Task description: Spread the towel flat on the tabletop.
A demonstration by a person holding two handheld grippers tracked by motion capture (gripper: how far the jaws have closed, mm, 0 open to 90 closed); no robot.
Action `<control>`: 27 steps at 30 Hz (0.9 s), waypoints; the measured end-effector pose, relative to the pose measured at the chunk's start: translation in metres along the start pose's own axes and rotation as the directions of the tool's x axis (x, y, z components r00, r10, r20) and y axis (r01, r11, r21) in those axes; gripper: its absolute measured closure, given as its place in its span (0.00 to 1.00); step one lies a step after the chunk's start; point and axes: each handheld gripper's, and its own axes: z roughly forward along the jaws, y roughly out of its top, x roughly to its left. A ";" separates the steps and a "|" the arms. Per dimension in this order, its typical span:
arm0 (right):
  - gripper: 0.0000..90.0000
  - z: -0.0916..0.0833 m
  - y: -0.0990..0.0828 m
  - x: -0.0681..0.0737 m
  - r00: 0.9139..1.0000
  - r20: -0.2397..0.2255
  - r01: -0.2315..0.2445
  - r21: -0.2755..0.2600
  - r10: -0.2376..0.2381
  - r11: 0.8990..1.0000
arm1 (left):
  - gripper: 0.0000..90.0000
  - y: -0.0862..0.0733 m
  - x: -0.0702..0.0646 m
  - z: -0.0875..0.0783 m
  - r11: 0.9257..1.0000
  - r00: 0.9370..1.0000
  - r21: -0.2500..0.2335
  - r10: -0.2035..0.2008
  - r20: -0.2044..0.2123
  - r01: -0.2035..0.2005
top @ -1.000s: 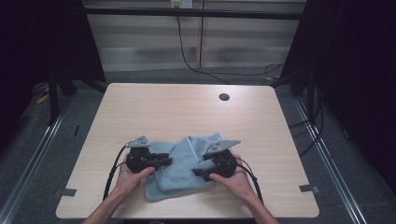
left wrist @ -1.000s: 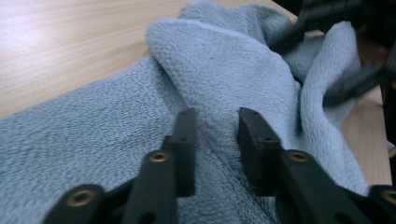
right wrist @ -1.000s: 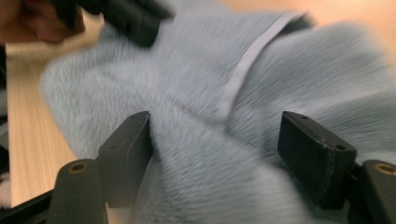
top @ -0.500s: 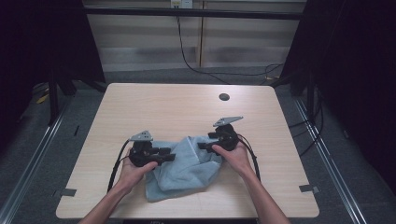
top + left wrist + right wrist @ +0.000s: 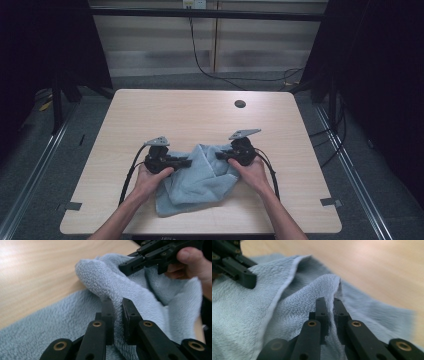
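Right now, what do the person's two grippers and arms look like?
Both the left gripper and right gripper are black, with brass-coloured pivot rivets, a grey three-cornered plate on top and a trailing black cable. The forearms are bare, no sleeves visible.

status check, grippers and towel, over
Left gripper and right gripper just closed, each pinching a fold of the blue towel. Nothing in the way.

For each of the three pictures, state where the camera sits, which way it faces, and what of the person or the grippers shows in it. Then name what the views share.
High view: above the near edge, facing forward and down on the table; forearms, hands, both grippers.
Left gripper view: rides the left gripper, facing the towel fold it pinches; opposite hand beyond.
Right gripper view: rides the right gripper, pinching another fold.
Shared: the towel.
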 end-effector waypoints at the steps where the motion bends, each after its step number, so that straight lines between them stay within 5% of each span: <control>1: 0.96 -0.006 0.004 -0.001 1.000 0.019 -0.007 -0.017 0.007 1.000 | 0.91 0.000 0.000 0.000 1.000 1.000 0.000 0.000 0.000 0.000; 3: 0.96 -0.019 0.014 -0.006 0.998 0.055 -0.010 -0.050 0.013 0.999 | 0.91 0.011 0.002 -0.014 0.996 1.000 -0.084 -0.016 -0.006 0.015; 4: 0.96 -0.019 0.014 -0.006 0.998 0.055 -0.010 -0.050 0.013 0.999 | 0.91 0.011 0.002 -0.014 0.996 1.000 -0.084 -0.016 -0.006 0.015; 7: 0.97 -0.054 0.036 -0.016 0.993 0.114 -0.010 -0.161 0.029 0.987 | 0.91 0.035 -0.001 -0.037 0.987 0.998 -0.156 0.017 -0.055 -0.025; 11: 0.98 -0.089 0.055 -0.021 0.977 0.209 0.008 -0.250 0.045 0.968 | 0.92 0.062 -0.005 -0.070 0.972 0.994 -0.227 0.043 -0.101 -0.065; 14: 0.98 -0.112 0.067 -0.027 0.962 0.270 0.025 -0.265 0.049 0.964 | 0.92 0.078 -0.006 -0.094 0.959 0.988 -0.265 0.067 -0.141 -0.103; 19: 0.98 -0.152 0.091 -0.034 0.941 0.332 0.053 -0.333 0.065 0.941 | 0.93 0.108 -0.011 -0.125 0.928 0.982 -0.349 0.070 -0.178 -0.130; 22: 0.98 -0.170 0.115 -0.024 0.928 0.371 0.107 -0.369 0.041 0.923 | 0.94 0.129 -0.023 -0.138 0.897 0.977 -0.412 0.085 -0.198 -0.162; 23: 0.98 -0.176 0.123 -0.020 0.926 0.377 0.123 -0.391 0.037 0.912 | 0.94 0.133 -0.027 -0.143 0.885 0.976 -0.433 0.087 -0.202 -0.169; 24: 0.98 -0.182 0.129 -0.017 0.927 0.373 0.130 -0.418 0.039 0.899 | 0.94 0.133 -0.027 -0.143 0.885 0.976 -0.433 0.087 -0.202 -0.169; 25: 0.98 -0.182 0.129 -0.017 0.927 0.373 0.130 -0.418 0.039 0.899 | 0.94 0.136 -0.031 -0.148 0.875 0.976 -0.453 0.091 -0.200 -0.174; 26: 0.98 -0.188 0.134 -0.013 0.927 0.373 0.138 -0.443 0.042 0.886 | 0.94 0.137 -0.034 -0.151 0.864 0.976 -0.470 0.097 -0.195 -0.180; 27: 0.98 -0.194 0.136 -0.006 0.934 0.356 0.142 -0.471 0.041 0.870 | 0.94 0.131 -0.043 -0.155 0.865 0.964 -0.447 0.136 -0.230 -0.229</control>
